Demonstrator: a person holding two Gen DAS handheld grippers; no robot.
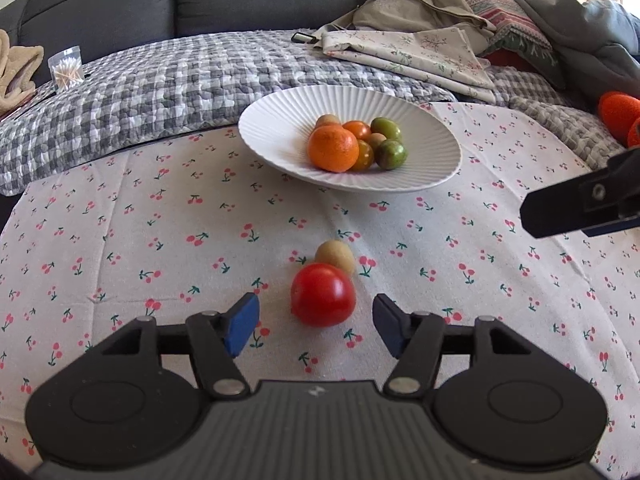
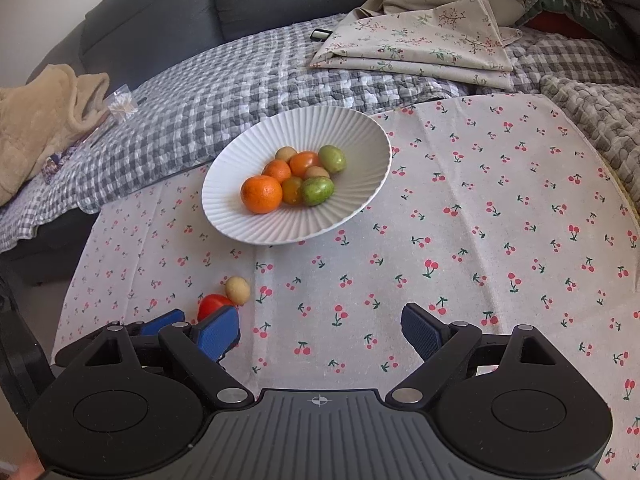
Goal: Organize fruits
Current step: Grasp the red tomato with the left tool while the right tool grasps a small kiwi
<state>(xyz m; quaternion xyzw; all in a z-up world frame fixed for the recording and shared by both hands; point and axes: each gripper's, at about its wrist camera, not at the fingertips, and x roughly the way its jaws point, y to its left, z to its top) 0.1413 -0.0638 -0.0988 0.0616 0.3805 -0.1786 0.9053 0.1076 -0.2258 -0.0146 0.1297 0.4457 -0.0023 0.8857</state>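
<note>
A red tomato (image 1: pixel 322 294) lies on the cherry-print cloth with a small tan fruit (image 1: pixel 335 256) touching its far side. My left gripper (image 1: pixel 316 326) is open, its blue pads on either side of the tomato's near half, not touching it. A white ribbed plate (image 1: pixel 280 120) beyond holds an orange (image 1: pixel 333 148) and several small orange, green and tan fruits. My right gripper (image 2: pixel 320 334) is open and empty over bare cloth; in its view the tomato (image 2: pixel 212 305) and tan fruit (image 2: pixel 237 290) sit at lower left, with the left gripper (image 2: pixel 192 330) around the tomato, and the plate (image 2: pixel 256 140) ahead.
A grey checked quilt (image 1: pixel 140 96) covers the sofa behind the table. Folded floral cloths (image 1: pixel 412 56) and cushions lie at the back right. A clear box of cotton swabs (image 1: pixel 66 68) and a beige blanket (image 2: pixel 36 120) are at the back left. The table edge runs along the left.
</note>
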